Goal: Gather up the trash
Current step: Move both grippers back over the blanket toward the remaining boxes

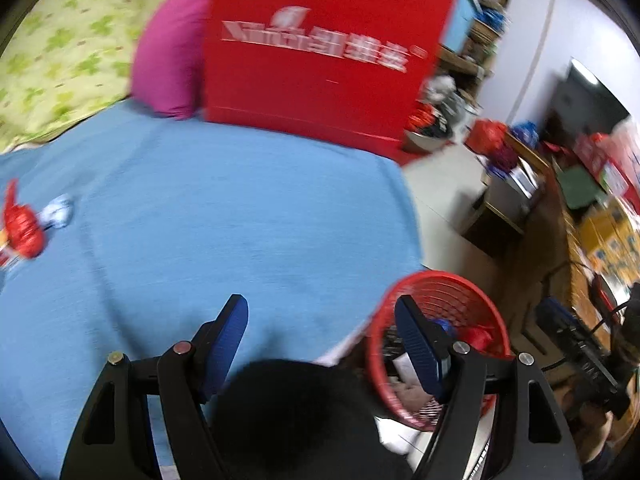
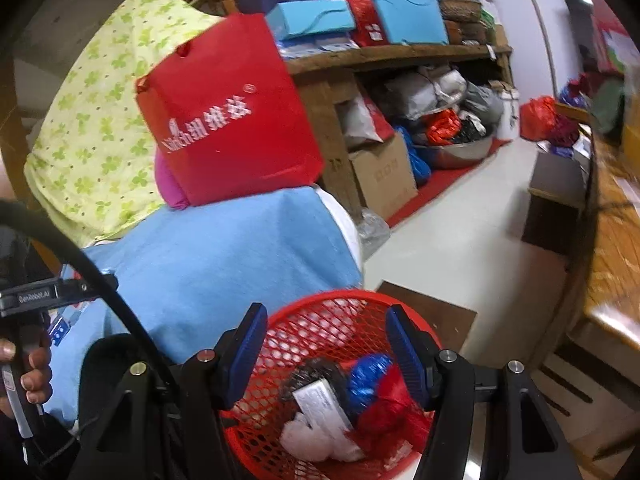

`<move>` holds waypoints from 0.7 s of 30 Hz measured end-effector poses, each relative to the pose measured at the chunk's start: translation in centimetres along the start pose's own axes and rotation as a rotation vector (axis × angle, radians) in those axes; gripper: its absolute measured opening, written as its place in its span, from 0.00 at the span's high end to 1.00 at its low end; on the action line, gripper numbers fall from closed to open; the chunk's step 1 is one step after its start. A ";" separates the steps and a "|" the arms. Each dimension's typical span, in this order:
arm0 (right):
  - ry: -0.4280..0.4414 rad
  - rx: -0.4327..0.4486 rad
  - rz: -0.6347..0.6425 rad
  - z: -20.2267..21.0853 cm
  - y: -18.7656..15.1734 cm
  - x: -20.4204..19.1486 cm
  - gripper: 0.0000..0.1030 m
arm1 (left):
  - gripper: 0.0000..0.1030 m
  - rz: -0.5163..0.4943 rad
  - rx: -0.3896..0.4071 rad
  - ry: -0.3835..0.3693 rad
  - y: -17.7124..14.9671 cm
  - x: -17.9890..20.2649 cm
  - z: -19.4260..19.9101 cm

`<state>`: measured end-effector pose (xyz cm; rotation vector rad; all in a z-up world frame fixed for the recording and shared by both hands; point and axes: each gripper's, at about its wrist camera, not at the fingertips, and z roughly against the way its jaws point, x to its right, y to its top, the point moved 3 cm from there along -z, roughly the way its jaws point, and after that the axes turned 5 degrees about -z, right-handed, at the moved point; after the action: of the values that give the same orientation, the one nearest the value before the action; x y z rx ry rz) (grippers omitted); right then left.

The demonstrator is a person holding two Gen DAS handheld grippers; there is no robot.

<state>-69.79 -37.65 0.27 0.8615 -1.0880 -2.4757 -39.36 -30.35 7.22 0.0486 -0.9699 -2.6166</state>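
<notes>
- Red mesh wastebasket (image 2: 320,320) fills the lower centre of the right wrist view; in the left wrist view the same basket (image 1: 472,292) sits at lower right, past the edge of the blue bed cover (image 1: 220,220).
- Trash in the basket: a white crumpled wad (image 2: 316,438), a small white box (image 2: 322,402) with print too fine to read, a blue wrapper (image 2: 366,378), red plastic (image 2: 386,404).
- Trash on the bed cover, at the left edge of the left wrist view: a red crumpled wrapper (image 1: 22,228) with a pale blue-white scrap (image 1: 58,210) just beside it.
- Left claw (image 1: 320,332): jaws wide apart, nothing between the pads.
- Right claw (image 2: 326,344): jaws apart above the basket, gripping nothing.
- Red bag (image 2: 228,120) at upper centre carries white Chinese characters and a ® mark; motion blur leaves the lettering unreadable.
- A black bar (image 2: 34,294) at lower left reads "GenRobot.AI", with a person's hand (image 2: 28,376) below it.
</notes>
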 end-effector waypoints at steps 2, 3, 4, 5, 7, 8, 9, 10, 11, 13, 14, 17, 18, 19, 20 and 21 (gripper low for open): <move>0.016 0.006 0.026 -0.3 0.7 -1.4 0.37 | 0.26 0.034 0.013 0.033 -0.6 -2.4 0.9; 0.025 0.010 0.041 -0.5 1.0 -2.2 0.37 | 0.26 0.054 0.019 0.054 -1.1 -3.8 1.3; 0.034 0.013 0.056 -0.6 1.3 -3.2 0.37 | 0.26 0.071 0.023 0.069 -1.5 -5.0 1.7; 0.045 0.016 0.070 -0.8 1.6 -4.1 0.37 | 0.26 0.091 0.026 0.083 -1.9 -6.1 2.0; 0.078 0.024 0.100 -1.2 2.4 -6.6 0.37 | 0.26 0.130 0.033 0.106 -2.8 -8.3 2.7; 0.091 0.029 0.118 -1.3 2.8 -7.9 0.37 | 0.26 0.151 0.036 0.120 -3.4 -9.6 3.0; 0.103 0.034 0.133 -1.5 3.1 -9.0 0.37 | 0.26 0.167 0.039 0.132 -3.8 -10.7 3.3; 0.121 0.038 0.153 -1.6 3.4 -10.5 0.37 | 0.26 0.184 0.042 0.147 -4.3 -12.1 3.7; 0.135 0.039 0.167 -1.7 3.6 -11.6 0.37 | 0.26 0.206 0.046 0.164 -4.8 -13.8 4.1; 0.180 0.042 0.197 -2.0 4.1 -14.7 0.37 | 0.26 0.254 0.055 0.196 -5.9 -16.5 4.8; 0.196 0.043 0.208 -2.1 4.2 -15.9 0.37 | 0.26 0.277 0.060 0.210 -6.3 -17.6 5.1; 0.263 0.043 0.256 -2.8 4.5 -20.9 0.35 | 0.26 0.346 0.071 0.271 -7.9 -21.4 6.1; 0.286 0.043 0.265 -2.8 4.4 -22.1 0.32 | 0.26 0.367 0.074 0.293 -8.5 -22.7 6.5; 0.318 0.038 0.276 -3.1 4.3 -23.9 0.31 | 0.26 0.391 0.076 0.313 -9.1 -24.2 6.9; 0.339 0.031 0.283 -3.3 4.1 -25.1 0.31 | 0.26 0.406 0.078 0.321 -9.6 -25.2 7.3; 0.369 0.021 0.292 -3.7 3.9 -26.8 0.31 | 0.26 0.420 0.080 0.330 -10.0 -26.4 7.8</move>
<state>-46.59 -29.24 11.99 1.0327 -1.0242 -1.9745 -18.90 -9.63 4.46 0.2590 -0.8574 -2.1039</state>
